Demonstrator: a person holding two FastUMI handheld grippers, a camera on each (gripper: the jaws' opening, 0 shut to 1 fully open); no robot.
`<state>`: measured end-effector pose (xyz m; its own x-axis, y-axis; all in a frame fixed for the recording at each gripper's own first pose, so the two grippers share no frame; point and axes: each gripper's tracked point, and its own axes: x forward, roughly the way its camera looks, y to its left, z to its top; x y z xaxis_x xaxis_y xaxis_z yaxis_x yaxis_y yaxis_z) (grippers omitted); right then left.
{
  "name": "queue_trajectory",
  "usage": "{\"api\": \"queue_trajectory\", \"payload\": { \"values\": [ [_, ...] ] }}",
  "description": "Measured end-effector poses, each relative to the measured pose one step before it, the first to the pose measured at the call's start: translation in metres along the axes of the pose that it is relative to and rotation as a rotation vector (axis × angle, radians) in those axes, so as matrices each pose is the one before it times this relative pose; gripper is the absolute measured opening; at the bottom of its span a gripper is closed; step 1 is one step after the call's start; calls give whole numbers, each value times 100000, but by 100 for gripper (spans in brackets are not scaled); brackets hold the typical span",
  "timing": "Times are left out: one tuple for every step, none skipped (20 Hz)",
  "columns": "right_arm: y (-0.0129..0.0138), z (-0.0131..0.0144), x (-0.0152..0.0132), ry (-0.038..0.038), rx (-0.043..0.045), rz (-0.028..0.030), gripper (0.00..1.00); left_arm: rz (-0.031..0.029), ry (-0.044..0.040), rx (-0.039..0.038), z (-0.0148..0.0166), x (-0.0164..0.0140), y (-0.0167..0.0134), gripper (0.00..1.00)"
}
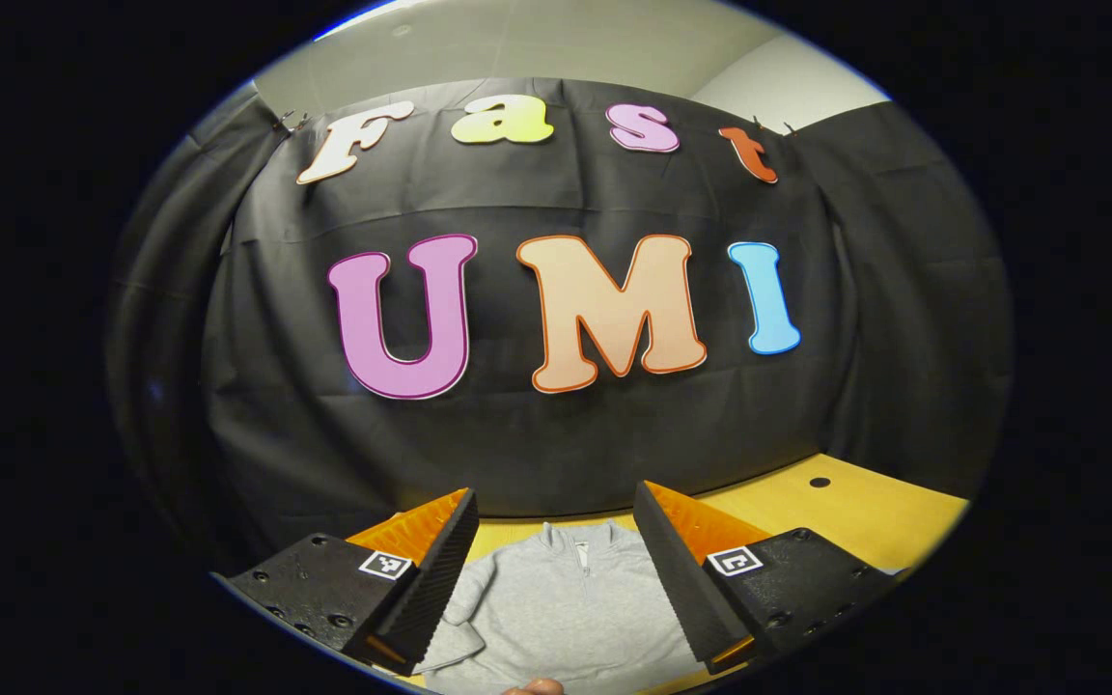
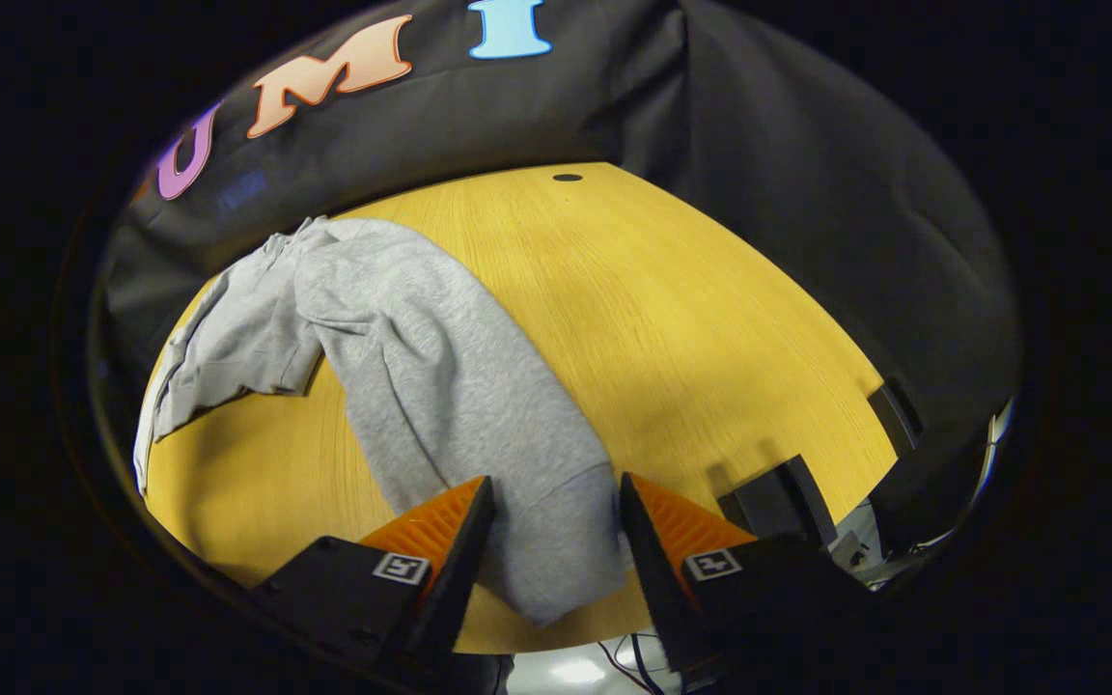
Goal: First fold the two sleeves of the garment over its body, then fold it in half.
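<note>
Grey fleece sweatshirt [image 1: 570, 603] lay flat on the yellow wooden table [image 2: 672, 319], both grippers spread above it.

In the right gripper view, the right gripper [image 2: 551, 526] stood with jaws wide apart, straddling the cuff end of one long sleeve [image 2: 459, 405] without pressing it; farther off the sleeve ran back to the body near the black cloth wall [image 2: 788, 145]. In the left gripper view, the left gripper [image 1: 556, 565] hung released above the zip collar [image 1: 581, 550], holding nothing.

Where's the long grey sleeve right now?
In the right gripper view, the sleeve lies stretched across the wooden table, its cuff end between the open fingers of the right hand-held gripper, near the table's front edge.
</note>
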<state>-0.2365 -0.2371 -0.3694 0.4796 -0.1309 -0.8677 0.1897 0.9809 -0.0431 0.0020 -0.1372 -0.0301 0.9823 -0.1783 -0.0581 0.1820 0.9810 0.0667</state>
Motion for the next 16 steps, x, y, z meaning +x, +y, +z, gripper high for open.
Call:
{"api": "queue_trajectory", "payload": {
  "values": [
    [298,113,158,1070,-965,1853,72,345,362,-103,4,20,-514,94],
    [541,63,157,-96,-31,2186,52,919,524,295,-34,-21,-381,95],
    [207,137,-25,597,654,495,33,882,437,326,-121,-184,-194,95],
    [289,84,157,-231,544,1996,14,1207,207,218,-10,-146,-188,94],
    [254,-42,-212,947,2171,1165,10,1058,168,56,10,-186,-16,94],
    [182,110,233,173,2423,1345,6,630,220,-50,116,-301,-14,94],
    [190,21,146,1021,2654,914,6,583,-513,-114,51,-211,-1,94],
    [159,-198,47,2106,2923,1144,6,-167,-515,-119,179,-101,60,94],
    [232,265,-16,817,4021,597,6,-726,-371,354,-70,-72,-25,94],
    [517,630,29,-590,3993,1142,6,-513,-270,983,75,91,138,94],
    [345,861,109,-1358,2085,-90,6,-348,282,1412,-148,66,404,95],
    [261,680,38,-1433,378,-385,6,506,94,1112,-7,-24,680,94],
    [460,853,-8,-1773,-742,138,6,376,-1238,-89,147,-46,758,94],
    [746,752,-156,-2201,-1397,256,6,686,-318,-428,110,24,640,98],
    [765,1084,-79,-2171,-1107,527,5,651,1029,-179,-512,-54,774,94],
    [1017,1246,150,-2602,-685,1122,6,611,184,-364,-122,-12,712,92]
  ]
}}
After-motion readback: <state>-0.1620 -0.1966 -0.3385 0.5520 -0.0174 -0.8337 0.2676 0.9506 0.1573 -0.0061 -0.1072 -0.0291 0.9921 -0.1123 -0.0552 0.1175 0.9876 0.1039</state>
